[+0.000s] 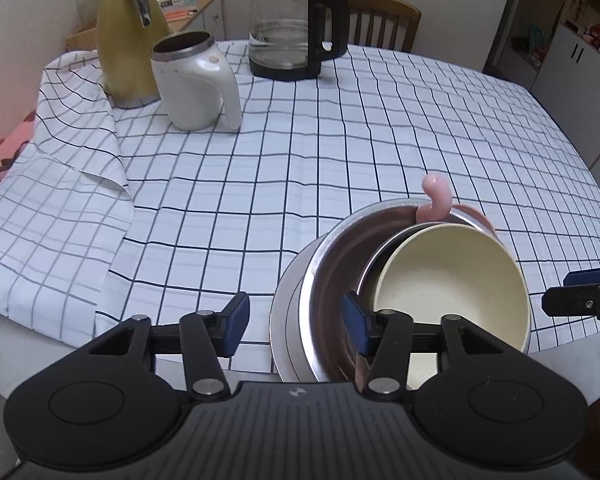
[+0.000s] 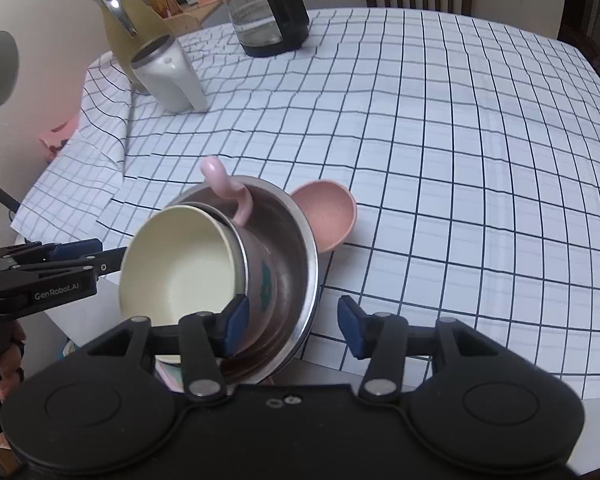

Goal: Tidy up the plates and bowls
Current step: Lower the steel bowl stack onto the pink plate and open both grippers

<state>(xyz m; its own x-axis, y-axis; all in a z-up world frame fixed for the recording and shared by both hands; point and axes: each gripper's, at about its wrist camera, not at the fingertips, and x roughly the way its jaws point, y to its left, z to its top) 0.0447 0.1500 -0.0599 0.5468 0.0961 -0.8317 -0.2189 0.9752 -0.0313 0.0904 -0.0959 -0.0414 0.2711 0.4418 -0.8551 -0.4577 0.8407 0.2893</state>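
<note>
A nested stack stands at the table's near edge. Its large steel bowl (image 1: 324, 276) (image 2: 292, 240) rests on a pale plate (image 1: 284, 320). Inside it a smaller steel-rimmed bowl with a pinkish wall (image 2: 260, 280) leans, holding a tilted cream bowl (image 1: 448, 280) (image 2: 180, 264). A curly pink handle (image 1: 436, 196) (image 2: 224, 188) sticks up behind. A pink bowl (image 2: 328, 216) lies beside the stack. My left gripper (image 1: 296, 322) is open astride the steel bowl's left rim, pads apart from it. My right gripper (image 2: 293, 322) is open astride the right rim.
On the checked tablecloth (image 1: 340, 140) at the far left stand a yellow jug (image 1: 128, 40), a white kettle (image 1: 196, 84) and a glass carafe (image 1: 288, 28). The cloth is folded at the left (image 1: 112, 152). A wooden chair (image 1: 380, 20) stands behind. A hand (image 2: 8, 372) holds the left gripper.
</note>
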